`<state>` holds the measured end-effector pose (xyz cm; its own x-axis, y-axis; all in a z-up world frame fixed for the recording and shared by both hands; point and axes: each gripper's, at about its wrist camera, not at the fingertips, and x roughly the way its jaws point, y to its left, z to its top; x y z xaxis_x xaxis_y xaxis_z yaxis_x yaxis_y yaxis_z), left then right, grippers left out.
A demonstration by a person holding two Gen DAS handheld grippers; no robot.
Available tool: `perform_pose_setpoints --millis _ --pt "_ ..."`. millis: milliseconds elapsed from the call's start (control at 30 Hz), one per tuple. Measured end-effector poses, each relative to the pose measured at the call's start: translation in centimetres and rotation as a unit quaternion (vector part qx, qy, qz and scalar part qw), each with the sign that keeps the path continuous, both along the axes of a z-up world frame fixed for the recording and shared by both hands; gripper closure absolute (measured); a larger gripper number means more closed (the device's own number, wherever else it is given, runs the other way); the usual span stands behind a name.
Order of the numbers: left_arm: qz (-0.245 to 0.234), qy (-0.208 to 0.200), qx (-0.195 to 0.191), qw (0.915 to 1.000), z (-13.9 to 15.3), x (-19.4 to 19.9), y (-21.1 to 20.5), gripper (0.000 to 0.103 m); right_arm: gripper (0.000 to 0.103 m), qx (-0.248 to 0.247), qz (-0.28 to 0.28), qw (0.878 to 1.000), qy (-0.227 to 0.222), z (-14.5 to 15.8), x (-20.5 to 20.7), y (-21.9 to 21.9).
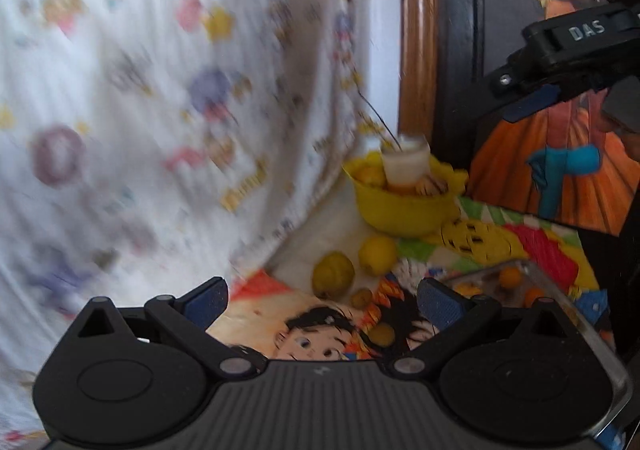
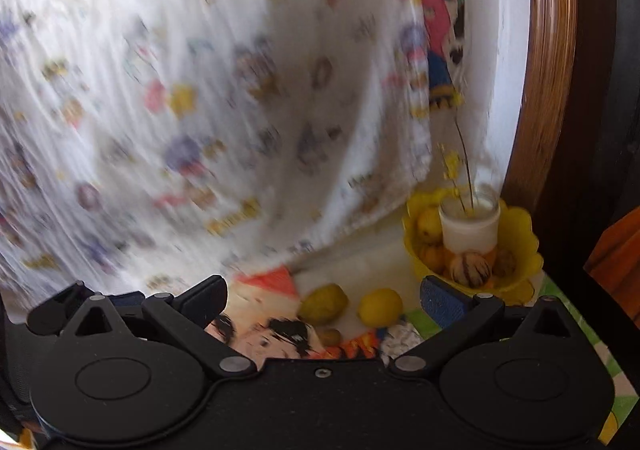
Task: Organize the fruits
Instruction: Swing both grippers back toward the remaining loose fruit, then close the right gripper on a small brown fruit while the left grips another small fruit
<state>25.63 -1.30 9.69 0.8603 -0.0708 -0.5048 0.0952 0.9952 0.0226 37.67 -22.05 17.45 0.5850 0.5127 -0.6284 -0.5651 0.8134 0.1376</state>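
Left wrist view: left tongs (image 1: 322,296) spread wide, holding nothing, above the cartoon-printed tabletop (image 1: 256,314); ahead lie two lemons (image 1: 333,275), two smaller yellowish fruits (image 1: 361,297), a yellow bowl (image 1: 400,210) of fruit with a white jar (image 1: 406,164) in it, and what appears to be a clear tray (image 1: 560,302) holding small oranges (image 1: 512,276). Right wrist view: right tongs (image 2: 322,296) equally wide and empty; same lemons just beyond the tips, bowl at right against a blurred patterned cloth (image 2: 200,90).

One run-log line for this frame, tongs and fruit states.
left tongs: open, empty | right tongs: open, empty | yellow bowl: holds fruit, jar | lemons: loose on cloth | clear tray: small oranges
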Motion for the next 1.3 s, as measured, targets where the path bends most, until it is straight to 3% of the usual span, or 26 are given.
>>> perform_pose_setpoints --millis 300,533,1067,1300 --pt "-0.057 0.025 0.014 0.9980 -4.9 2.9 -1.5 0.000 0.001 0.020 0.010 0.997 0.077 -7.6 4.3 -0.5" --pt "-0.064 0.048 0.004 0.9968 -7.6 4.7 -2.5 0.000 0.002 0.009 0.032 0.991 0.126 -12.2 6.6 1.3" --pt "-0.085 0.053 -0.014 0.9949 -10.6 6.6 -4.1 0.001 0.014 -0.016 0.069 0.988 0.140 -16.5 8.5 4.3" --pt "-0.092 0.056 -0.012 0.9941 -11.1 7.3 -4.4 0.013 0.028 -0.042 0.085 0.987 0.128 -17.5 8.6 5.6"
